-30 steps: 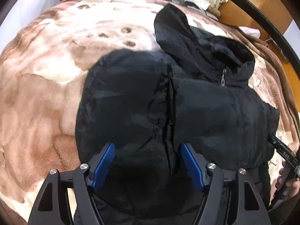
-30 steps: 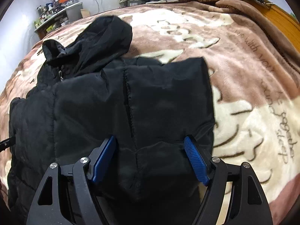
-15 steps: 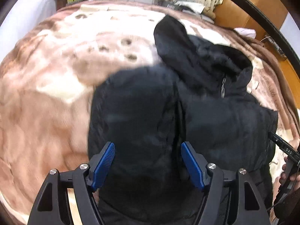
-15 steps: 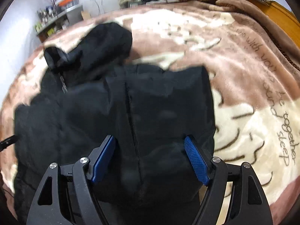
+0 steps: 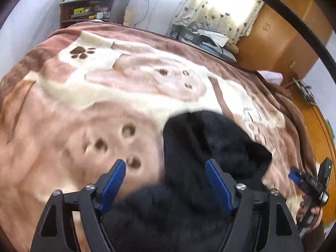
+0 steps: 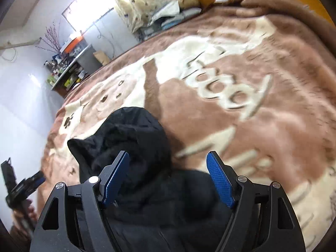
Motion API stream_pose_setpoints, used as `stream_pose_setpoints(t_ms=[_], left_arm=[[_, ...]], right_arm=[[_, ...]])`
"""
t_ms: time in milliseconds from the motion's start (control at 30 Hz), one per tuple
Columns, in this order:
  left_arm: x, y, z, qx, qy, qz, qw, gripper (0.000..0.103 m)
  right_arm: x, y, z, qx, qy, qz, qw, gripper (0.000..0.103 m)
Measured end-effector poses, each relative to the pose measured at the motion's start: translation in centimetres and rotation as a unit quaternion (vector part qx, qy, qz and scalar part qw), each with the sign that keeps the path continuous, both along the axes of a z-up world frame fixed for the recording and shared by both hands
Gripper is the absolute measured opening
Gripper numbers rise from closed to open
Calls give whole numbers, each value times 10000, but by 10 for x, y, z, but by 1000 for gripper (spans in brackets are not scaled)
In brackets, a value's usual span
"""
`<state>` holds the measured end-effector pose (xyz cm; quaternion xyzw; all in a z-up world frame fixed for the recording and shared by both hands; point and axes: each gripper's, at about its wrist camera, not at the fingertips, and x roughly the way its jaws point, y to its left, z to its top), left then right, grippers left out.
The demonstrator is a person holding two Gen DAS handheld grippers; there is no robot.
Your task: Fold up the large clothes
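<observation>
Bed: covered by a brown-and-cream plush blanket (image 5: 88, 109).
Walls: painted pale white-blue (image 6: 19, 88).
Window: brightly lit behind a cream spotted curtain (image 5: 218, 10).
Storage: a cluttered dark shelf unit (image 5: 88, 10); an orange wooden wardrobe (image 5: 279, 40).

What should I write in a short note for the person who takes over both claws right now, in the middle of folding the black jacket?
Left claw: open, holding nothing, above the jacket's left edge.
Right claw: open, holding nothing, above the jacket's right part.
Black jacket: lies bunched on the brown blanket, hood pointing to the far side of the bed. The pictures are blurred, so the fold lines cannot be read.
Done: jacket is on the bed, near both claws; how far it is folded I cannot tell.
Left: probably grip the near edge with both claws, fold toward the hood, then flatten.
</observation>
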<state>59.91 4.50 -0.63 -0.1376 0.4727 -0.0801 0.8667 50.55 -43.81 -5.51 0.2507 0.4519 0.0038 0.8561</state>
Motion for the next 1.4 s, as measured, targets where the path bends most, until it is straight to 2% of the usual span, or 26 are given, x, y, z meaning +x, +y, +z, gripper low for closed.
stream_pose_setpoints(t_ms=[67,100,200,300,367,467,533,567,600,633,667,700,767,833,867,933,967,1000,1067,1200,1333,1400], left_arm=[[25,-8,-8,284,7,-51,9996,80],[40,-13,-14,477,25,-8,9989,80],[76,-25,-34,479,131,-135,9987,80],[110,-22,-52,533,103,-23,9985,80],[133,-14,-70,196,315,55,9993,80],[150,-8,-100,-206,714,101,9972,80],[154,4,-122,-421,825,473,9946,80],[154,9,-133,-660,961,672,9909,80],[153,12,-146,-1233,1109,684,9838,80],[154,8,-159,-1785,1276,431,9747,80],[155,1,-166,-1900,1407,252,9713,80],[155,-8,-168,-1749,1455,76,9738,80],[156,-24,-165,-1417,1421,-174,9795,80],[156,-38,-162,-1560,1498,-494,9751,78],[155,-46,-160,-1490,1577,-626,9742,68],[153,-60,-156,-998,1688,-793,9774,55],[150,-68,-154,-768,1704,-879,9784,38],[148,-72,-152,-722,1720,-930,9780,25],[144,-74,-146,-688,1633,-941,9797,17],[124,-80,-116,-521,1128,-1054,9866,12],[92,-75,-75,-261,322,-1227,9916,12],[70,-70,-53,-395,-97,-1259,9912,12]], right_arm=[[21,0,-7,46,15,53,10000,76],[38,-1,-15,240,89,120,9996,76],[65,-6,-33,497,208,-39,9985,76],[89,-3,-55,721,326,182,9967,76],[104,6,-74,728,616,481,9943,76],[114,13,-91,857,693,756,9910,76],[116,15,-99,1104,690,835,9880,76],[116,17,-103,1185,717,874,9865,76],[117,18,-105,1189,726,922,9859,76],[118,20,-107,1167,798,999,9849,68],[117,22,-108,1143,851,1029,9844,59],[117,25,-108,1092,876,1060,9845,40],[117,31,-105,936,914,1180,9844,38],[115,37,-100,793,901,1326,9839,27],[114,37,-99,804,879,1336,9838,24],[113,40,-93,672,820,1379,9848,15],[111,42,-91,589,783,1408,9852,13],[109,44,-87,512,720,1466,9852,10],[103,50,-80,289,619,1523,9860,8],[84,62,-59,-135,237,1602,9867,6],[52,74,-32,-831,-268,1705,9815,6],[34,78,-19,-1018,-511,1685,9791,6]])
